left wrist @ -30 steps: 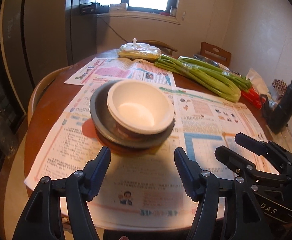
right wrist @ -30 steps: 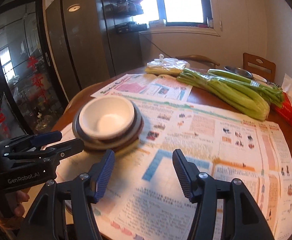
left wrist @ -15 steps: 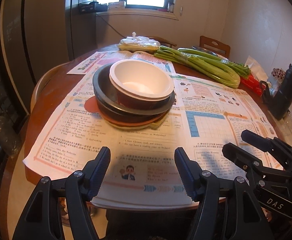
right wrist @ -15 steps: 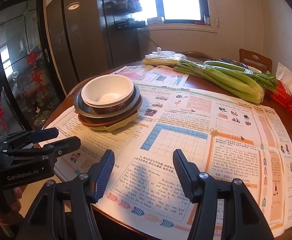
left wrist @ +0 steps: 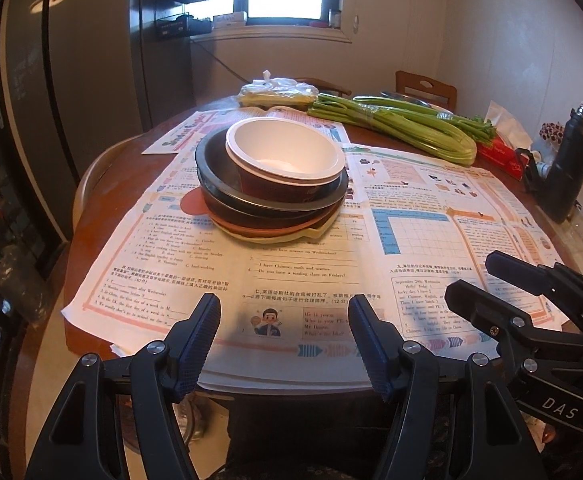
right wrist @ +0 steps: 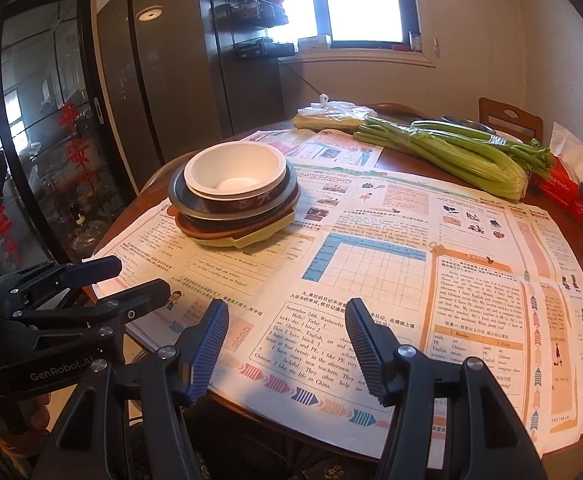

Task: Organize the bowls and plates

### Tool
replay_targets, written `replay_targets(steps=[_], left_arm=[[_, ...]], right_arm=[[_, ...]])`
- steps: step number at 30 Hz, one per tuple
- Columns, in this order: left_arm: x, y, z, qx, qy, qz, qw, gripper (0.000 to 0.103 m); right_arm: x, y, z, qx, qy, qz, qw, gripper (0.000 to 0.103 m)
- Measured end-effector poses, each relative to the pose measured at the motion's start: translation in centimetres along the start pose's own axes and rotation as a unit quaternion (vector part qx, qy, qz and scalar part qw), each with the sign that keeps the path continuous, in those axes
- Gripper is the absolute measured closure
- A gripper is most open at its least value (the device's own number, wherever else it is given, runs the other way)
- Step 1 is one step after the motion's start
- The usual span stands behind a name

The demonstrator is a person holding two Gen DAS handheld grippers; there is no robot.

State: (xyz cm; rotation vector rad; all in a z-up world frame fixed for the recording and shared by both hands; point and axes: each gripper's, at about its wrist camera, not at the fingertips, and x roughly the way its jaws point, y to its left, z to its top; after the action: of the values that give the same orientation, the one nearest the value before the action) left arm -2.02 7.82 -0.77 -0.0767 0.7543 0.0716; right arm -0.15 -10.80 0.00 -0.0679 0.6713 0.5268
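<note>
A stack of dishes stands on the paper-covered round table (left wrist: 103, 184): a white-lined bowl (left wrist: 285, 156) on top, in a dark bowl (left wrist: 219, 184), on a reddish plate (left wrist: 251, 228) and a pale yellow plate (left wrist: 311, 234). The stack also shows in the right wrist view, with the white bowl (right wrist: 235, 172) and yellow plate (right wrist: 259, 236). My left gripper (left wrist: 285, 320) is open and empty at the table's near edge, well short of the stack. My right gripper (right wrist: 287, 328) is open and empty, to the right of the left gripper (right wrist: 131, 276).
Printed paper sheets (left wrist: 431, 220) cover the table. Celery bunches (left wrist: 395, 128) and a plastic bag (left wrist: 277, 90) lie at the far side. A black flask (left wrist: 571, 160) and a red packet (left wrist: 499, 152) stand at the right. A wooden chair (left wrist: 425, 88) is behind.
Both grippers have drawn back toward the table's near edge and dropped lower. The stack now looks farther off. Both stay open and empty.
</note>
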Motion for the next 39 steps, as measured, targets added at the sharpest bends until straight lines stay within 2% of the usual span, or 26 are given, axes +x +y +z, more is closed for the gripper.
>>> replay_targets(steps=[22,39], left_arm=[[0.28,0.17,-0.80,0.004,0.005,0.009,0.9999,0.035],[0.54,0.41,-0.94,0.004,0.009,0.015,0.9998,0.035]], right_arm=[[-0.89,0.09,-0.40,0.006,-0.005,-0.002,1.000,0.043],[-0.77,0.09,-0.52,0.012,-0.006,-0.003,1.000,0.038]])
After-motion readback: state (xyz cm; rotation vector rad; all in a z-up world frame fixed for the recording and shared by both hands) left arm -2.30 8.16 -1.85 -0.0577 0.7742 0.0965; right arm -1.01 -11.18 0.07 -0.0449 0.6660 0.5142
